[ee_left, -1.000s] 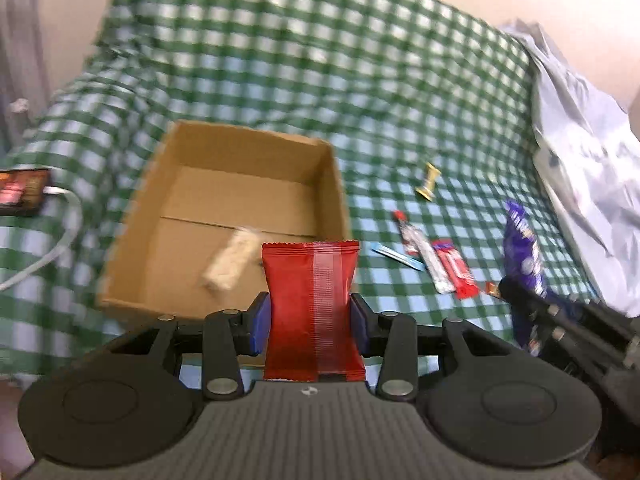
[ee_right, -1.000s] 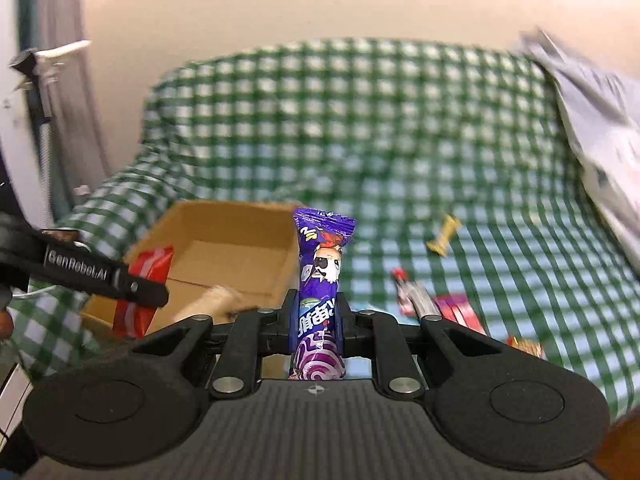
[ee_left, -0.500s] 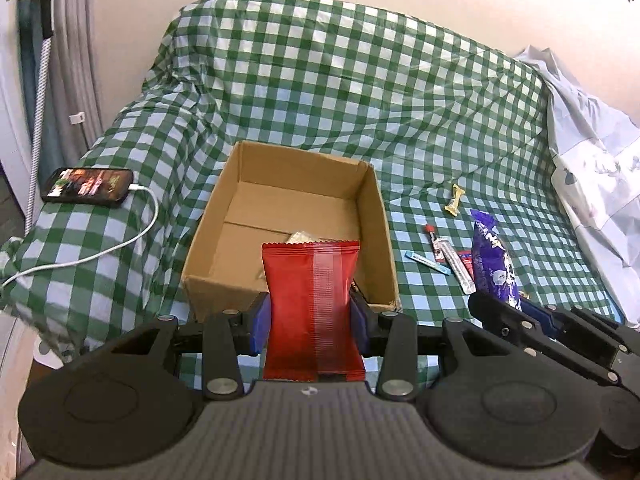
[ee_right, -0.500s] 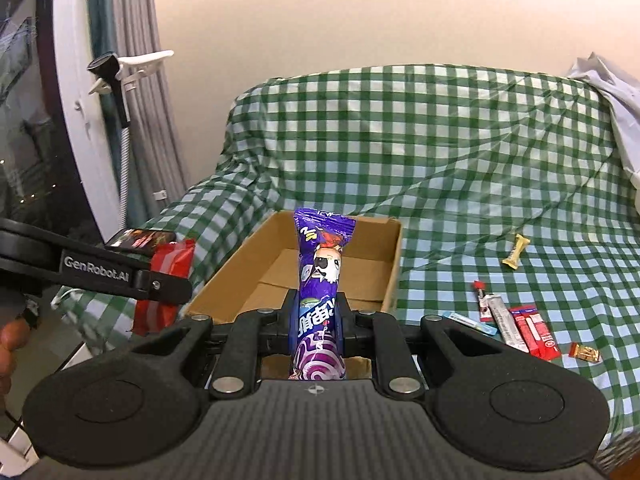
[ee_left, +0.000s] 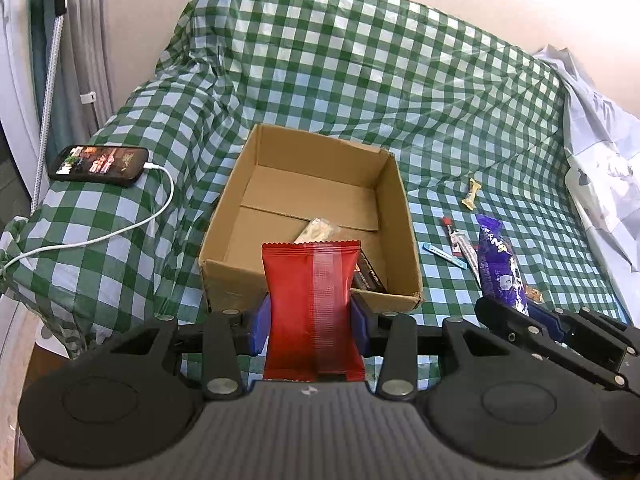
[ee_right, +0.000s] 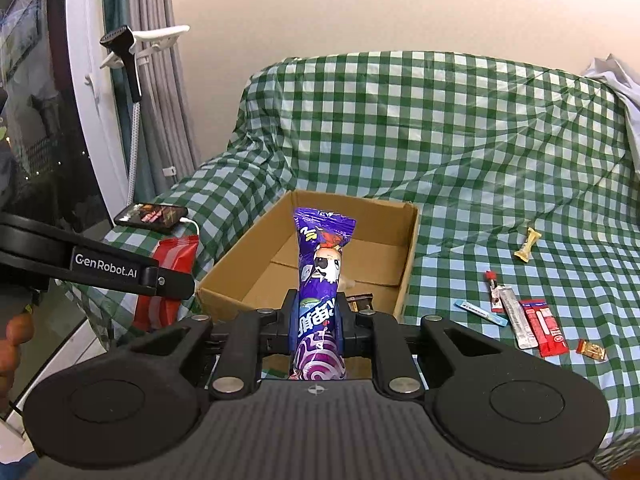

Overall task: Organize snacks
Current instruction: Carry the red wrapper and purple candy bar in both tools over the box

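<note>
My left gripper (ee_left: pixel 310 322) is shut on a red snack packet (ee_left: pixel 312 304), held upright in front of the near wall of an open cardboard box (ee_left: pixel 394 184). The box holds a pale wrapped bar (ee_left: pixel 316 230) and a dark packet (ee_left: pixel 368 276). My right gripper (ee_right: pixel 317 316) is shut on a purple candy packet (ee_right: pixel 322 276), held upright before the same box (ee_right: pixel 408 264). In the left wrist view the right gripper (ee_left: pixel 520 316) shows at the lower right with the purple packet (ee_left: pixel 500 268). In the right wrist view the red packet (ee_right: pixel 166 280) shows at the left.
Loose snacks lie on the green checked cloth right of the box: a yellow candy (ee_right: pixel 527 244), a blue stick (ee_right: pixel 480 312), a silver tube (ee_right: pixel 516 320), a red bar (ee_right: pixel 546 326), a small brown sweet (ee_right: pixel 592 350). A charging phone (ee_left: pixel 100 160) lies at the left. White bedding (ee_left: pixel 600 160) is at the right.
Both grippers have pulled back and up from the box, still holding their packets. The box now looks farther away, and the phone and window have come into view.
</note>
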